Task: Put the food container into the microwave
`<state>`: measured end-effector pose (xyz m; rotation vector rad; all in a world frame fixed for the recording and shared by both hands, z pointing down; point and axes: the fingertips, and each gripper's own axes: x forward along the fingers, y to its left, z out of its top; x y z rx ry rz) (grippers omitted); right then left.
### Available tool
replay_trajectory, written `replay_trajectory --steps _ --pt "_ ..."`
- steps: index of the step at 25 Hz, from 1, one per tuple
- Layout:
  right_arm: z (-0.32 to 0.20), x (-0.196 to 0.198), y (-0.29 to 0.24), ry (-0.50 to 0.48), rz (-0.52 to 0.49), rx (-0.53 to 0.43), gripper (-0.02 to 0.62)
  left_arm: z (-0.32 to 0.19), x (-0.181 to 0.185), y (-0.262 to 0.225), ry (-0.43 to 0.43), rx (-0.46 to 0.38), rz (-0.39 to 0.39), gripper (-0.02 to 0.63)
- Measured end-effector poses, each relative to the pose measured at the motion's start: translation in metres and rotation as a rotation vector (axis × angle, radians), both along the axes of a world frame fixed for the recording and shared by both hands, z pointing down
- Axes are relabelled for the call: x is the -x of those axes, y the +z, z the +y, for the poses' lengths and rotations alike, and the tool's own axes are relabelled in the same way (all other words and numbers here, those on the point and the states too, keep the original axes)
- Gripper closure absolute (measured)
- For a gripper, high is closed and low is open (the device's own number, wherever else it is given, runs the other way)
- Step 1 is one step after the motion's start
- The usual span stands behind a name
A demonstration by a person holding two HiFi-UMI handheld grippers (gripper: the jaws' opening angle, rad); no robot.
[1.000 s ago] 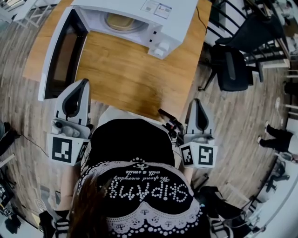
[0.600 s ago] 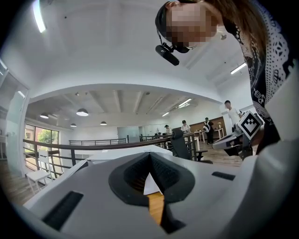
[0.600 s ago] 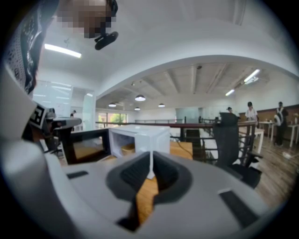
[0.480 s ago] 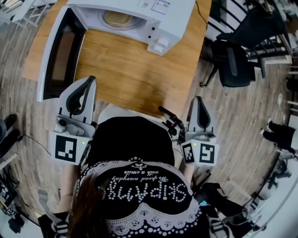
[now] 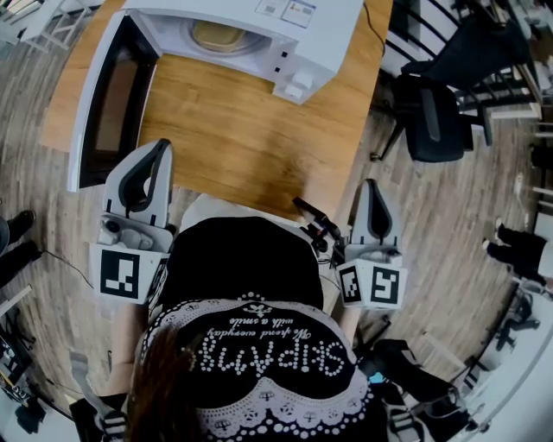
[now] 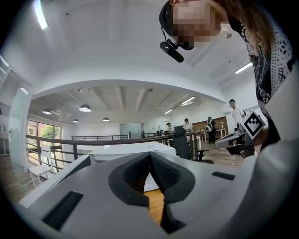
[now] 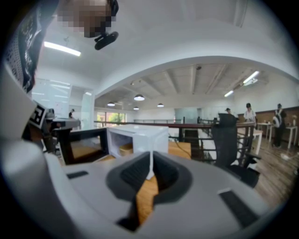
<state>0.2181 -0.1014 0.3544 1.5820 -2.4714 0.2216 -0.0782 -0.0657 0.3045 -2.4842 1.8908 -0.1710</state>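
The left gripper and right gripper were pinched shut, empty, near the microwave. The left gripper could bump its open door.

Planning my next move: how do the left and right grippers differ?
The left gripper is near the open microwave door; the right gripper is by the table's near right corner. In the head view the left gripper leans rightward; the right gripper points straight up. Both are shut, empty.

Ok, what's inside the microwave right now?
A tan, rounded thing sits in the open microwave, probably the food container. The microwave's top covers its far part and the back of the cavity.
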Motion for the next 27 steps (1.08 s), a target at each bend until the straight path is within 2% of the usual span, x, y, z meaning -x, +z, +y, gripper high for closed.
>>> replay_trajectory --steps 15,27 --pt "-0.0038 0.0041 -0.0038 -0.013 0.011 -0.007 0.557 0.0007 0.0018 -0.0056 0.000 -0.020 0.016 0.580" --pt "-0.0033 0.0017 -0.0006 -0.016 0.014 -0.004 0.557 0.0015 0.0005 -0.0070 -0.004 -0.033 -0.003 0.580"
